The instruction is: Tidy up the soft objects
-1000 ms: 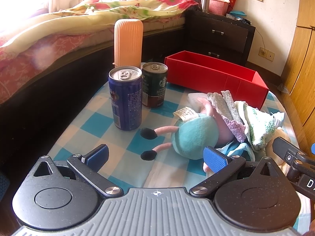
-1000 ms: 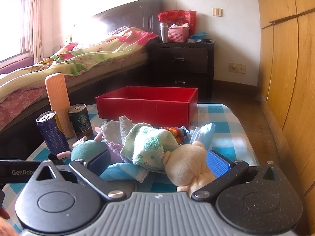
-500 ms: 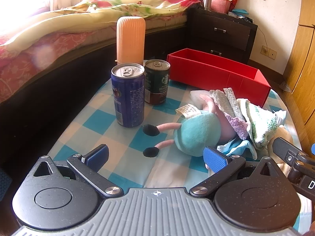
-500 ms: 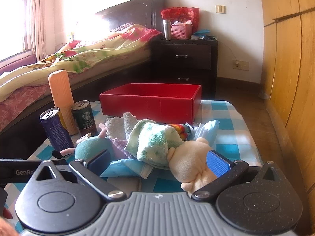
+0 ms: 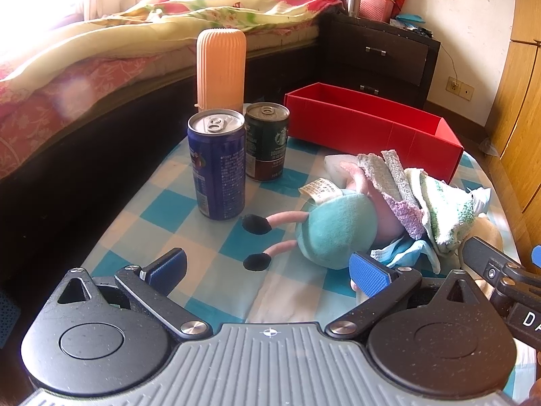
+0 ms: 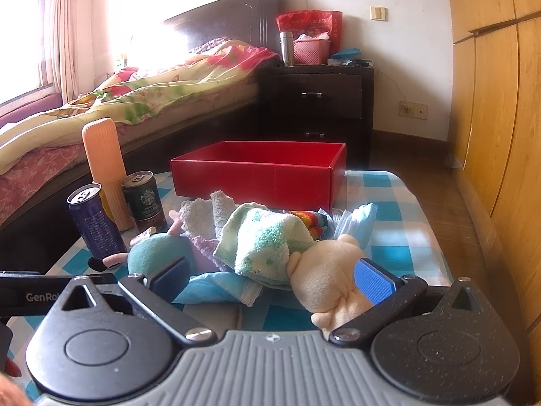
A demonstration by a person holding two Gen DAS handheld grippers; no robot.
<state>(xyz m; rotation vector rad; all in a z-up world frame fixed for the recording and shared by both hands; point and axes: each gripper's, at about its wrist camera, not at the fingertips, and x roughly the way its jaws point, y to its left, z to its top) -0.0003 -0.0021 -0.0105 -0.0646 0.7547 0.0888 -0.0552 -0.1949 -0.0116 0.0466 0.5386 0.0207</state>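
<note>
A pile of soft things lies on the blue-checked table: a teal plush toy (image 5: 334,228) with pink legs, a green-and-white towel (image 5: 443,208), a grey-purple cloth (image 5: 389,176), a blue face mask (image 6: 216,287) and a cream plush (image 6: 328,274). Behind the pile stands an empty red box (image 5: 372,128). My left gripper (image 5: 267,269) is open, just short of the teal toy's legs. My right gripper (image 6: 270,279) is open too, with the cream plush beside its right finger and the pile ahead. The right gripper's body shows at the left wrist view's right edge.
A blue can (image 5: 218,164), a dark green can (image 5: 267,140) and a tall ribbed orange cylinder (image 5: 221,67) stand left of the pile. A bed (image 5: 135,34) runs along the left, a dark nightstand (image 6: 318,101) at the back, wooden wardrobe doors (image 6: 497,101) on the right.
Both grippers have pulled back and risen slightly; the pile and cans sit a little farther and lower in view. Both stay open. No object has moved.
</note>
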